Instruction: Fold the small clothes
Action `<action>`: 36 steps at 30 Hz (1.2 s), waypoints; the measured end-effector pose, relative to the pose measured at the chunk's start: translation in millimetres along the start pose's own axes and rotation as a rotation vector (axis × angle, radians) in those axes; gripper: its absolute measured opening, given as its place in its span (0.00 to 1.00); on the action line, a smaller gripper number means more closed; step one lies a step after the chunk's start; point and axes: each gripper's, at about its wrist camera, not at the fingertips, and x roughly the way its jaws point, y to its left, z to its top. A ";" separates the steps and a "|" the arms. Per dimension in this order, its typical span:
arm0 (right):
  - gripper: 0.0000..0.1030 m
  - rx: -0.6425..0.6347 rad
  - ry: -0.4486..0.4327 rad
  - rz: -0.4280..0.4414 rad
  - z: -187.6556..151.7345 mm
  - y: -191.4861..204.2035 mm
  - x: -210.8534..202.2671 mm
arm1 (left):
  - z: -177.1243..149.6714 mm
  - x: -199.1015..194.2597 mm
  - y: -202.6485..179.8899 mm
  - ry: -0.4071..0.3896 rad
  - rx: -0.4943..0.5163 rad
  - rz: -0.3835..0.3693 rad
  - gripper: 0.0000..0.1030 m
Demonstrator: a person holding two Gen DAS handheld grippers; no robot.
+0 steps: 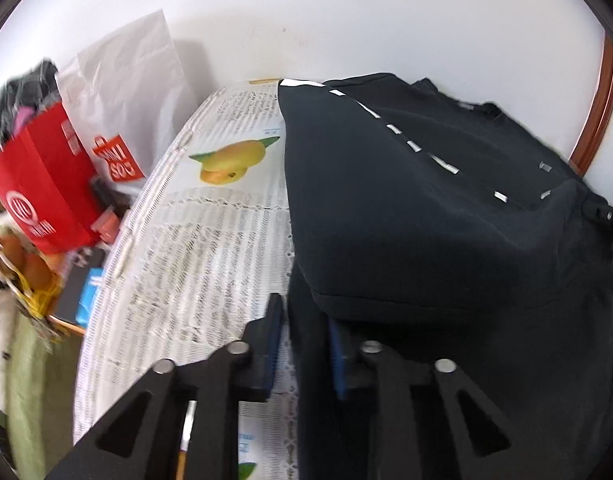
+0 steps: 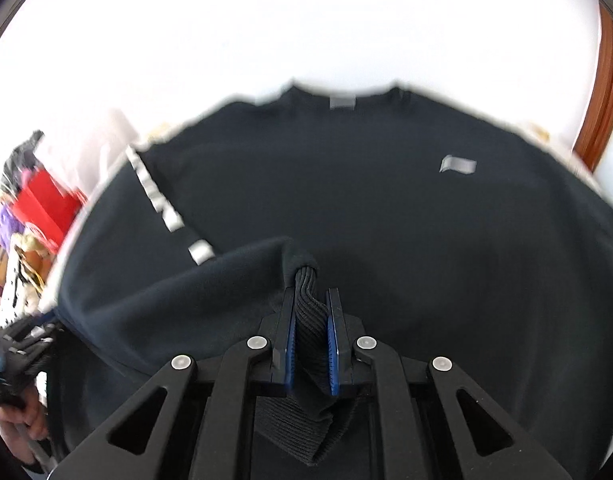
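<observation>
A black sweatshirt (image 1: 426, 220) lies on a newspaper-covered table (image 1: 210, 248), one part with white dashes folded over its body. My left gripper (image 1: 302, 312) is at the garment's near left edge, shut on the black fabric that runs up between its fingers. In the right wrist view the sweatshirt (image 2: 366, 200) lies spread out with its collar at the far end and a grey patch (image 2: 458, 165) on the chest. My right gripper (image 2: 311, 292) is shut on the ribbed cuff (image 2: 306, 320) of a sleeve pulled over the body. White lettering (image 2: 166, 200) runs down that sleeve.
Left of the table stand a red shopping bag (image 1: 46, 184) and a white paper bag (image 1: 126, 92), with a yellow basket of clutter (image 1: 30, 280) below them. A white wall runs behind the table, with a wooden frame (image 1: 602, 120) at right. A hand (image 2: 26, 420) shows at lower left.
</observation>
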 end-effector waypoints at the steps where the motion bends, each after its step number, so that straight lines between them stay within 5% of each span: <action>1: 0.12 0.009 -0.028 0.013 7.7 -6.8 -11.0 | -0.2 -1.1 1.6 -0.004 -0.005 -0.005 0.11; 4: 0.12 0.031 -0.083 -0.044 25.2 -27.6 -31.1 | -0.7 -3.8 8.6 -0.024 -0.017 0.044 0.08; 15: 0.12 0.174 -0.133 -0.210 56.8 -136.0 -40.7 | -1.3 -0.3 35.6 0.015 -0.146 -0.018 0.08; 21: 0.14 0.245 -0.015 -0.228 44.7 -181.9 -8.8 | -0.5 0.6 33.8 0.026 -0.141 -0.003 0.10; 25: 0.30 0.205 0.046 -0.307 26.3 -190.3 12.9 | -1.8 -1.2 30.7 0.032 -0.128 0.017 0.12; 29: 0.52 0.213 0.090 -0.246 5.0 -200.5 19.1 | -5.0 -7.6 23.9 0.041 -0.095 0.012 0.24; 31: 0.55 0.214 0.088 -0.218 -5.5 -202.2 19.1 | -8.3 -10.1 20.3 0.041 -0.094 0.003 0.32; 34: 0.55 0.209 0.069 -0.221 -13.8 -197.4 18.4 | -11.6 -11.8 12.6 0.050 -0.078 -0.021 0.38; 36: 0.38 0.226 0.066 -0.191 -12.9 -200.7 22.1 | -14.9 -11.9 7.5 0.054 -0.068 -0.028 0.41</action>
